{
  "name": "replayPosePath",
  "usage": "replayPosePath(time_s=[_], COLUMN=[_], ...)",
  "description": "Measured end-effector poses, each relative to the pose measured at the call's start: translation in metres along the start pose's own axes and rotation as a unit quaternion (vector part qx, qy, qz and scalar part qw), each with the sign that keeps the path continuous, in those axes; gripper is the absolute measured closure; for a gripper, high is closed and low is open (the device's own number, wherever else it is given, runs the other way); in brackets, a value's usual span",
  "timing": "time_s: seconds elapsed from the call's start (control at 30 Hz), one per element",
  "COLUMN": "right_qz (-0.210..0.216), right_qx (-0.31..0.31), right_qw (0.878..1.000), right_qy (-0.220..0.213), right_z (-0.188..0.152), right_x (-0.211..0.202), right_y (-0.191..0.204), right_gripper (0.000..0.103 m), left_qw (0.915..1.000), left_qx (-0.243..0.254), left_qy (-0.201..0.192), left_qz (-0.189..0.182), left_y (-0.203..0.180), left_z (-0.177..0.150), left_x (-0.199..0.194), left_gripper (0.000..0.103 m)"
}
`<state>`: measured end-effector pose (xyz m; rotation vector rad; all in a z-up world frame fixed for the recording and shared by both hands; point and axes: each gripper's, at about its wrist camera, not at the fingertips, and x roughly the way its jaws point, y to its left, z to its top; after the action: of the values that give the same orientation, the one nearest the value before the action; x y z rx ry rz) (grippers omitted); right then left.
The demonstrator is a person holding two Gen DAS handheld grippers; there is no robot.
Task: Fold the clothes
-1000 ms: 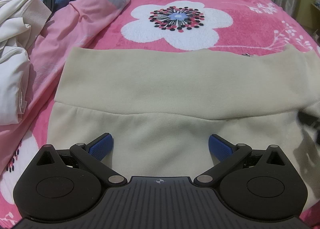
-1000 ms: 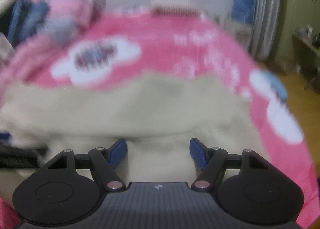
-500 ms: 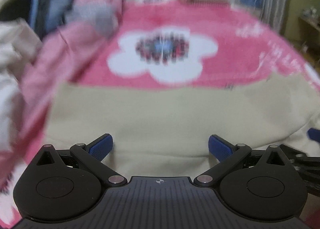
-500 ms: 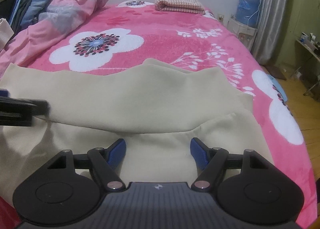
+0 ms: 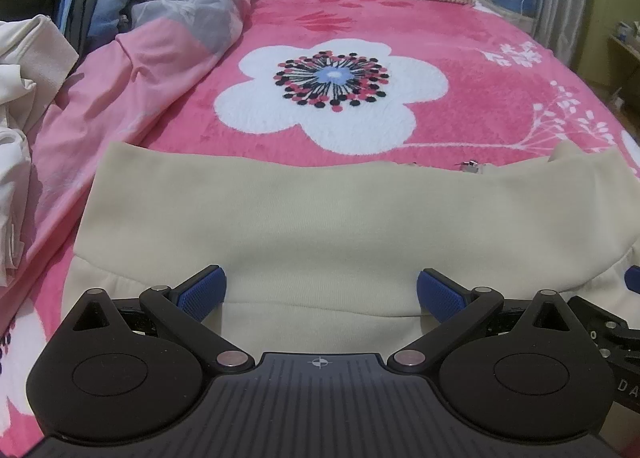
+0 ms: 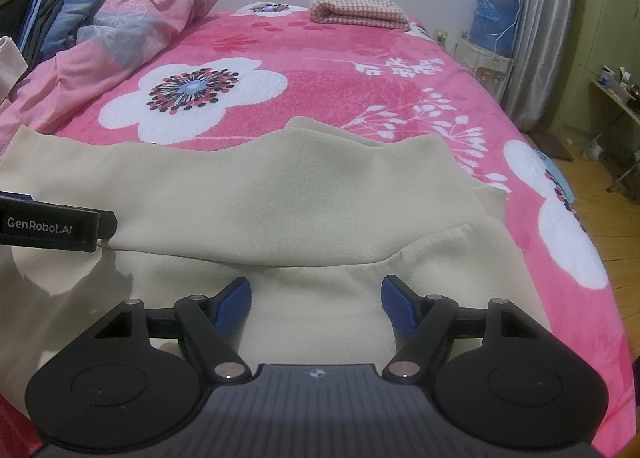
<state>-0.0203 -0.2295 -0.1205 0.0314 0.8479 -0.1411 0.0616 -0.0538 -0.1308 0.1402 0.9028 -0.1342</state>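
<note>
both sets of jaws stand wide apart with nothing between the blue pads: the left gripper (image 5: 320, 290) and the right gripper (image 6: 316, 298) hover side by side just above the near part of the cream garment (image 5: 312, 218), holding no cloth. compared with a second ago the left wrist view has swung a little, so the right gripper's edge now shows beside it, and the blur of half a second ago has cleared; both hands look settled, which i read as a pause before the next grasp. the garment lies on the pink floral bed (image 5: 500, 106), near edge of it, with a far flap already folded over toward the grippers. its long axis runs left to right across the bed, a small metal zipper pull (image 5: 469, 167) at its far edge.
</note>
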Motion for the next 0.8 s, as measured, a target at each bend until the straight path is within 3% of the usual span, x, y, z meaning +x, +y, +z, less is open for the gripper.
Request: replayPosePath(time_s=[0.8], right_qz=[-0.001], right_qx=[0.0], right_qw=[1.0], right_qy=[-0.004], right_z=[-0.0013], right_x=[-0.0001], right_y=[0.0001], right_gripper=[0.028], left_qw=[1.0], left_qx=[0.0], left_qy=[0.003], left_qz=[0.001], left_y=[-0.0001], left_z=[0.0001], left_x=[0.0001], left_gripper=[0.0])
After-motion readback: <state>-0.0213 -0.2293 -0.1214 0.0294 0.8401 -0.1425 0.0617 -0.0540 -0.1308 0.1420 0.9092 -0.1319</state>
